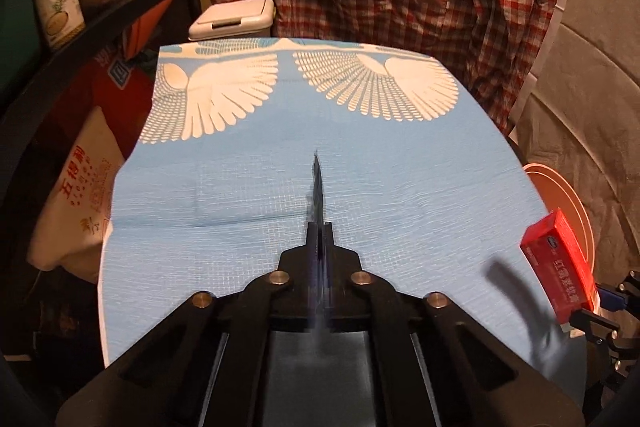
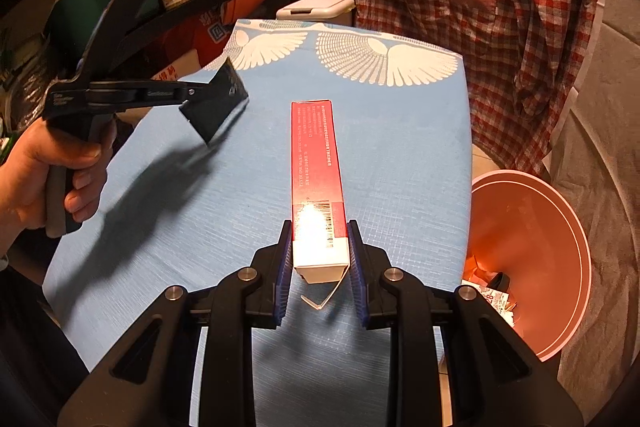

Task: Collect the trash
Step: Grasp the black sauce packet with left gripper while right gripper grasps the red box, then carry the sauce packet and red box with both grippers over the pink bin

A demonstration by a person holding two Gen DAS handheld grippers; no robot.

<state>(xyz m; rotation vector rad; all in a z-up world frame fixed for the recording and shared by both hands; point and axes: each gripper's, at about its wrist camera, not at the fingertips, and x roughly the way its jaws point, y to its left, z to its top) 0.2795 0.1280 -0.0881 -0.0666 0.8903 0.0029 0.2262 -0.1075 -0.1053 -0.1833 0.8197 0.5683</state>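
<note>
red box held over the blue cloth, bin waiting at the right

the right gripper (image 2: 320, 259) pinches the near end of a long red box (image 2: 318, 163) between its blue pads, the box running away from the camera above the blue cloth (image 2: 400, 155) with white wing prints. the box's white end flap hangs open near the pads. a pink bin (image 2: 560, 227) sits just off the cloth's right edge, lower down, with scraps of paper trash (image 2: 492, 297) inside. on the left, a hand (image 2: 52, 163) grips the handle of the left gripper (image 2: 224, 95), raised above the cloth and casting a shadow on it. in the left wrist view its fingers (image 1: 318, 195) are pressed together with nothing between them, and the red box shows at the far right edge.
</note>
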